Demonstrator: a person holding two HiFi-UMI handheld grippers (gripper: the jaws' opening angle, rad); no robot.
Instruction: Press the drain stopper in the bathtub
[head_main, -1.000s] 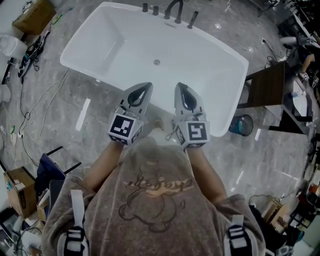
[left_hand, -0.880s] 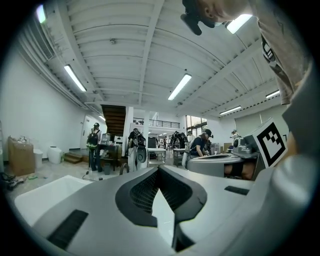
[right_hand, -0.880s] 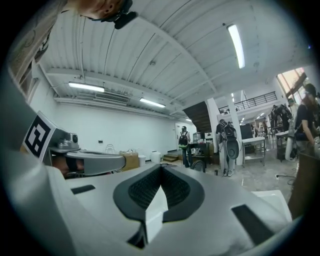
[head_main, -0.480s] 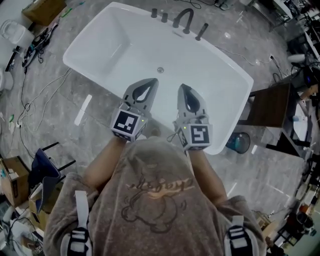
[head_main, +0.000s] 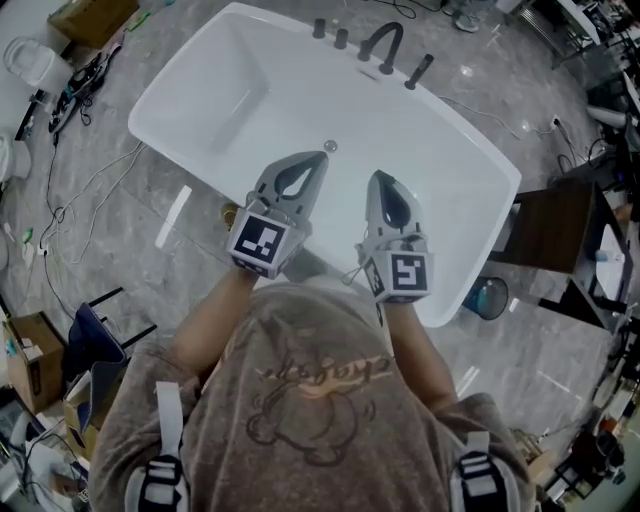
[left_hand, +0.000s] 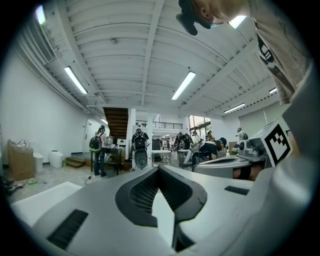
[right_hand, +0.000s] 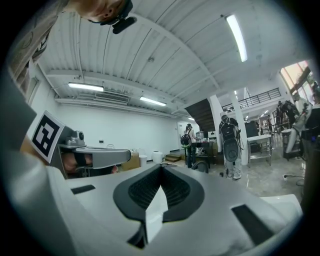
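Two units: left gripper (head_main: 313, 162), right gripper (head_main: 381, 181), jaws together, empty, above bathtub (head_main: 231, 88); drain stopper (head_main: 330, 146) apparently untouched, pressing outstanding.

An open lab hall: strip lights (left_hand: 190, 85) overhead, a freestanding bathtub (head_main: 230, 90) amid floor cables (head_main: 60, 90) and cardboard boxes (head_main: 28, 362).

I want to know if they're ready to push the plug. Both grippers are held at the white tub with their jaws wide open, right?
Not quite. The left gripper and the right gripper are held at the white tub, but their jaws are shut, with nothing between them. The left gripper view and the right gripper view show this.
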